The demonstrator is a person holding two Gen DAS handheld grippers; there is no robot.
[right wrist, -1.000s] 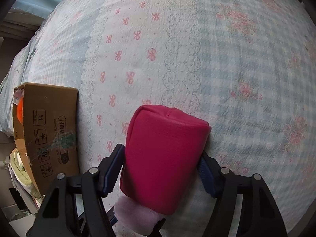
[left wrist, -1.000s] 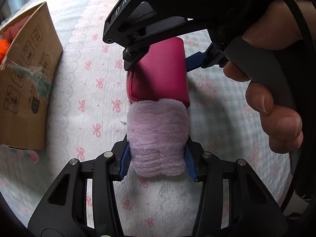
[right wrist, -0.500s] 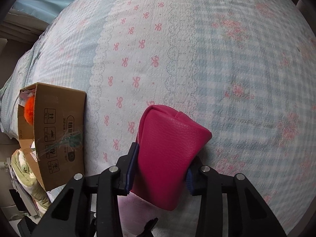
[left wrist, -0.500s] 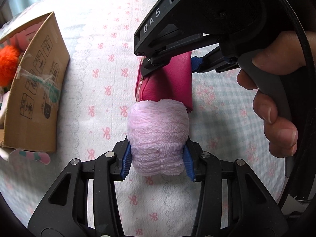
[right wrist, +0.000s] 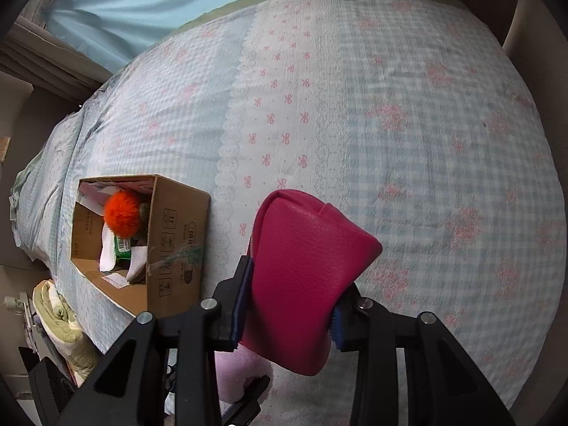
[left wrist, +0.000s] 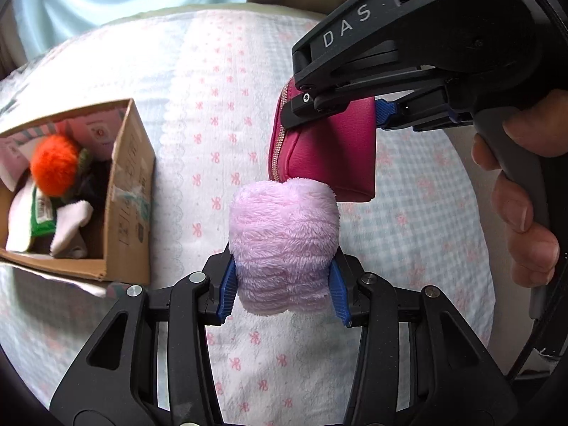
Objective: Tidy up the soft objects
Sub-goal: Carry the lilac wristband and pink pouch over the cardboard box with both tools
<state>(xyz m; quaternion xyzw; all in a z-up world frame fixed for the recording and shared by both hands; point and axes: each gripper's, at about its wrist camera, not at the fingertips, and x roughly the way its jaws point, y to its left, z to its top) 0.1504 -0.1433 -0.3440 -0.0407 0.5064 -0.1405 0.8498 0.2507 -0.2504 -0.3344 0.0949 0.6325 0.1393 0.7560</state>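
Two grips: left hand-held gripper (left wrist: 282,289) pinching lilac plush (left wrist: 284,245), right hand-held gripper (right wrist: 285,305) clamping pink pouch (right wrist: 305,277).

A bedspread (right wrist: 408,113) spreads under everything. On it, at the left, stands an open cardboard box (right wrist: 177,245) with a pompom (right wrist: 122,214) and folded cloths (left wrist: 67,227) inside. Right of the box, above the bedspread, a plush roll (left wrist: 284,245) sits in front of a zipped pouch (right wrist: 305,269), the two touching
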